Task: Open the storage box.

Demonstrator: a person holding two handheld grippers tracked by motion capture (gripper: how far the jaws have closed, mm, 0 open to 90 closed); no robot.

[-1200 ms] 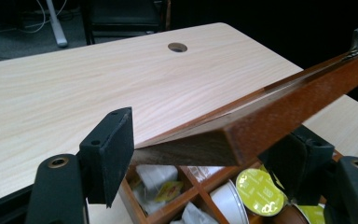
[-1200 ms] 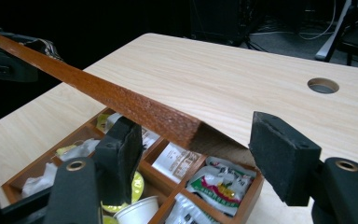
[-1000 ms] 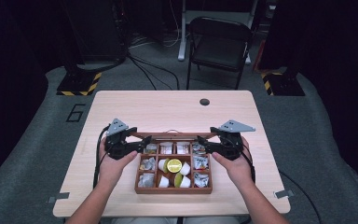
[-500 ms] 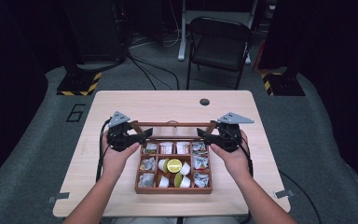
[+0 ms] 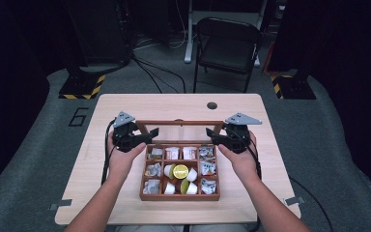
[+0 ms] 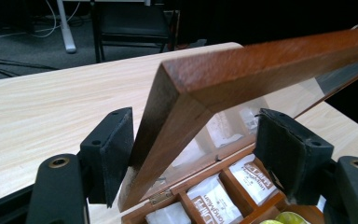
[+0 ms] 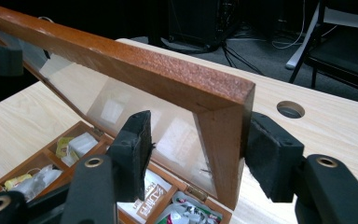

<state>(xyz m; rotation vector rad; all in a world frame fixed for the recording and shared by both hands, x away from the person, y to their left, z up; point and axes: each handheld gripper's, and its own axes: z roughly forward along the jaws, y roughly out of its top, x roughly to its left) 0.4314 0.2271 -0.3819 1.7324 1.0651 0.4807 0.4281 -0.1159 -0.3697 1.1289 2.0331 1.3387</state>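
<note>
A wooden box [image 5: 179,197] with several compartments of sachets and small cups sits at the table's near middle. Its glass lid [image 5: 178,123] stands raised on its hinges. My left gripper [image 5: 145,136] straddles the lid's left frame piece [image 6: 168,121]. Its outer pad [image 6: 114,149] lies against the wood and the other pad [image 6: 289,154] stands well clear, so it is open. My right gripper [image 5: 216,136] straddles the lid's right frame piece [image 7: 223,144]. Its jaws have just been closing. The outer pad [image 7: 270,158] is at the wood, while the inner pad [image 7: 133,149] still shows a gap.
The box's middle compartment holds a yellow round cap [image 5: 179,171]. A cable hole [image 5: 212,105] marks the far side of the light wooden table [image 5: 125,104]. A black chair [image 5: 227,46] stands on the floor beyond it.
The lid's top bar stands higher than a second ago, and both grippers have gone up with it a little. The right jaws stand narrower around the frame.
</note>
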